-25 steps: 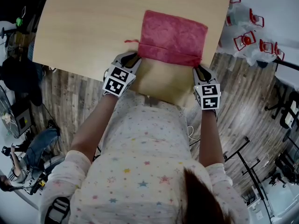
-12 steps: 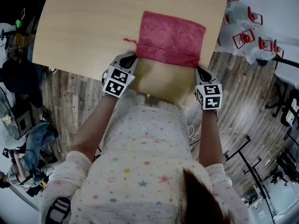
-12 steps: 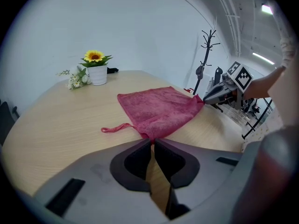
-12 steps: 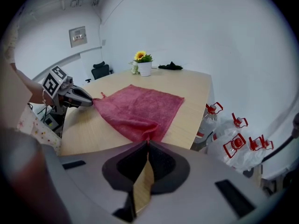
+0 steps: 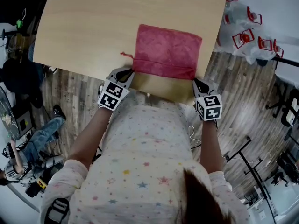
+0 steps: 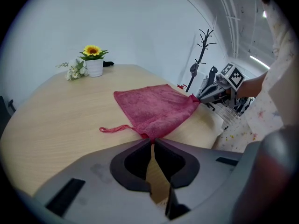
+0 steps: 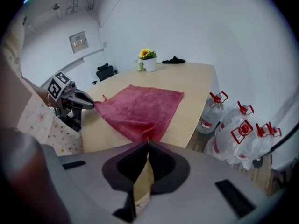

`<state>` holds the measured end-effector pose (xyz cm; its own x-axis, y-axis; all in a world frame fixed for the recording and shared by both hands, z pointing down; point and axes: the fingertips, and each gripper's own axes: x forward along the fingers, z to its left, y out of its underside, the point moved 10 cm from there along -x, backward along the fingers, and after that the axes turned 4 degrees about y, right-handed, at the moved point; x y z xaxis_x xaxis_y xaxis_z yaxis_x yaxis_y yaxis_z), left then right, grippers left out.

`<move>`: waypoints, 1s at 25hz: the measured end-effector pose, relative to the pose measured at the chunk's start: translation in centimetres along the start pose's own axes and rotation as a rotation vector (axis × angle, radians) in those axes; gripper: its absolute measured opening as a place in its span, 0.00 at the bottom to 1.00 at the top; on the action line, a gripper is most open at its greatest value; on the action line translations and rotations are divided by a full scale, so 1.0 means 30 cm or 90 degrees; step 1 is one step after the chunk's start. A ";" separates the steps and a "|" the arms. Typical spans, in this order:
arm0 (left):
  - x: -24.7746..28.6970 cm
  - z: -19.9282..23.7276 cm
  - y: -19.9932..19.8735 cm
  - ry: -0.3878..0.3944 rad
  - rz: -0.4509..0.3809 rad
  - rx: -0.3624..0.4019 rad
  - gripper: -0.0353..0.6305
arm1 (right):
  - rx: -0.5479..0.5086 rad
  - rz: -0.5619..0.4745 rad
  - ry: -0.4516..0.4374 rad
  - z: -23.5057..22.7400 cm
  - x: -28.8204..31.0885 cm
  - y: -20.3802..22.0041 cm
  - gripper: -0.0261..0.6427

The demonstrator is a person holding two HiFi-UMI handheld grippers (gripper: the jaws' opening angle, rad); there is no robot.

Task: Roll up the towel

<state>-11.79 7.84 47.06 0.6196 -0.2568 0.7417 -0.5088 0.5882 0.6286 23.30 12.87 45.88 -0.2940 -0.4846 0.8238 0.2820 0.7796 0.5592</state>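
A red towel [image 5: 167,51] lies flat on the wooden table [image 5: 93,27], its near edge doubled into a thin fold. A loose hanging loop [image 5: 125,55] sticks out at its near left corner. My left gripper [image 5: 127,72] is shut on the towel's near left corner [image 6: 150,135]. My right gripper [image 5: 196,81] is shut on the near right corner [image 7: 147,137]. In the left gripper view the towel [image 6: 152,107] spreads away toward the right gripper [image 6: 205,93]. In the right gripper view the towel [image 7: 140,106] reaches toward the left gripper [image 7: 88,102].
A white pot with a sunflower [image 6: 92,62] stands at the table's far end. A dark object [image 7: 174,59] lies next to the pot [image 7: 148,62]. Water bottles with red handles [image 5: 245,36] stand on the floor right of the table. A coat rack [image 6: 202,50] stands beyond the table.
Both grippers have pulled back toward the person, dragging the towel's near edge closer to the table's near edge. The towel has shifted slightly left.
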 end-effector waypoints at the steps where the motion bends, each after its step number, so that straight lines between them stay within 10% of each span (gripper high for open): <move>1: -0.008 -0.010 0.010 0.005 0.004 -0.003 0.10 | 0.004 0.003 -0.006 0.005 -0.008 0.012 0.05; 25: 0.061 0.091 -0.063 0.038 0.012 -0.121 0.10 | 0.120 0.009 -0.037 -0.105 0.043 -0.051 0.05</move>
<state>-11.33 4.17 47.87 0.6474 -0.2017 0.7349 -0.4030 0.7279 0.5548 25.35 9.79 46.38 -0.3444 -0.4537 0.8219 0.1126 0.8492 0.5159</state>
